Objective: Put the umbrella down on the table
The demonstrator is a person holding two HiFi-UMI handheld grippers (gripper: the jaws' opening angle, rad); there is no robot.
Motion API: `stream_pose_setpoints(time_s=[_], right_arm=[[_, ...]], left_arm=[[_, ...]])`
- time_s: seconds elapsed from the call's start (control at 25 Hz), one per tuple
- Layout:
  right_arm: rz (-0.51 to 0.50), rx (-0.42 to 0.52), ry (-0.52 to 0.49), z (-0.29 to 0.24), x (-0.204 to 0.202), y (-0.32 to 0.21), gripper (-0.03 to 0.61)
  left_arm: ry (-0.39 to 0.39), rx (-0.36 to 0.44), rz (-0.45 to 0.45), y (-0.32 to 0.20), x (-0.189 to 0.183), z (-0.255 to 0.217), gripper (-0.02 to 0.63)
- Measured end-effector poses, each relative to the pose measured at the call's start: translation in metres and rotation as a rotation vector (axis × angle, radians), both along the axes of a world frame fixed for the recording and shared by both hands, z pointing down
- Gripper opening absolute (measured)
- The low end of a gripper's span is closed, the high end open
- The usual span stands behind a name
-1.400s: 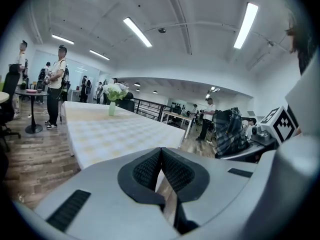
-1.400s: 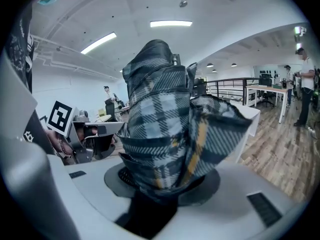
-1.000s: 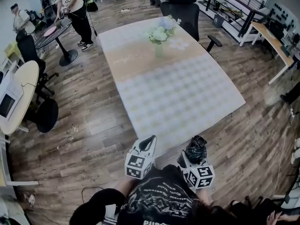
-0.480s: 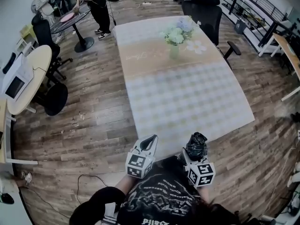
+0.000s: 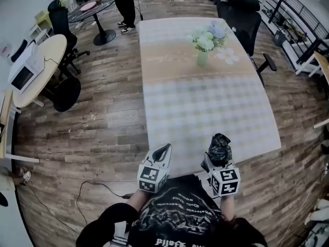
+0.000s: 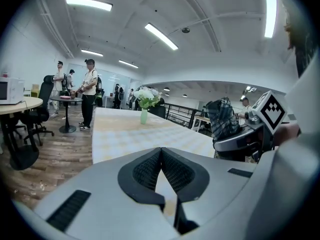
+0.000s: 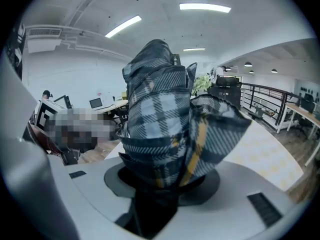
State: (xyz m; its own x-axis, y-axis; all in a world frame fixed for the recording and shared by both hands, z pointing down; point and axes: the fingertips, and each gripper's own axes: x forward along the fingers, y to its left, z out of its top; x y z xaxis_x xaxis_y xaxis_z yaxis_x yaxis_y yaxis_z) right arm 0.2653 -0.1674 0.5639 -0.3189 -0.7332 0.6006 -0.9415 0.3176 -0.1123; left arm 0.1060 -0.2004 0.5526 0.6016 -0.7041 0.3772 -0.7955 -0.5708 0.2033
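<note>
A folded plaid umbrella [image 7: 165, 114], dark blue and grey with yellow lines, stands up from my right gripper [image 7: 162, 179], whose jaws are shut on its lower end. In the head view the umbrella [image 5: 220, 147] sits just over the near edge of the long checked table [image 5: 205, 112], with the right gripper [image 5: 218, 161] under it. My left gripper [image 5: 164, 149] is beside it at the same edge, shut with nothing between its pads [image 6: 172, 171]. From the left gripper view the umbrella [image 6: 222, 116] shows at the right.
A vase of pale flowers [image 5: 205, 42] stands at the table's far end. An office chair [image 5: 241, 9] is behind it. A round table [image 5: 31, 71] with chairs is at the left, and people stand at the far left. A cable [image 5: 97, 189] lies on the wooden floor.
The view has swung right to left, so the table now lies straight ahead. Both grippers have come to its near edge, the umbrella still held upright.
</note>
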Motion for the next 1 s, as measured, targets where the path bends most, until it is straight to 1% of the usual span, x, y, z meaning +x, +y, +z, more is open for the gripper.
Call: stream_pose_setpoints(time_s=[0.08,0.2,0.28,0.44,0.64,0.8,1.0], right_arm=[[-0.028,-0.011,0.022,0.003,-0.004,-0.009,0.176],[-0.074,-0.026,0.085,0.008,-0.009,-0.026,0.176],[-0.118,-0.034,0.119,0.01,-0.004,-0.039,0.176],[-0.198,-0.063,0.151,0.015,0.012,-0.068,0.176],[-0.246,-0.118,0.205,0.027,0.011,-0.1,0.176],[-0.275,-0.16,0.218,0.039,-0.006,-0.122,0.176],[-0.291,-0.204,0.221,0.051,-0.004,-0.153,0.178]], left_arm=[[0.002,0.005,-0.026,-0.003,-0.009,0.0,0.02],[-0.002,0.009,-0.065,-0.005,-0.024,0.002,0.02],[-0.009,0.005,-0.092,-0.006,-0.022,0.002,0.02],[-0.024,0.0,-0.141,-0.009,-0.011,0.002,0.02],[-0.035,0.0,-0.189,-0.015,-0.019,0.001,0.02],[-0.037,-0.001,-0.216,-0.019,-0.039,0.004,0.02],[-0.046,-0.007,-0.252,-0.028,-0.043,0.007,0.02]])
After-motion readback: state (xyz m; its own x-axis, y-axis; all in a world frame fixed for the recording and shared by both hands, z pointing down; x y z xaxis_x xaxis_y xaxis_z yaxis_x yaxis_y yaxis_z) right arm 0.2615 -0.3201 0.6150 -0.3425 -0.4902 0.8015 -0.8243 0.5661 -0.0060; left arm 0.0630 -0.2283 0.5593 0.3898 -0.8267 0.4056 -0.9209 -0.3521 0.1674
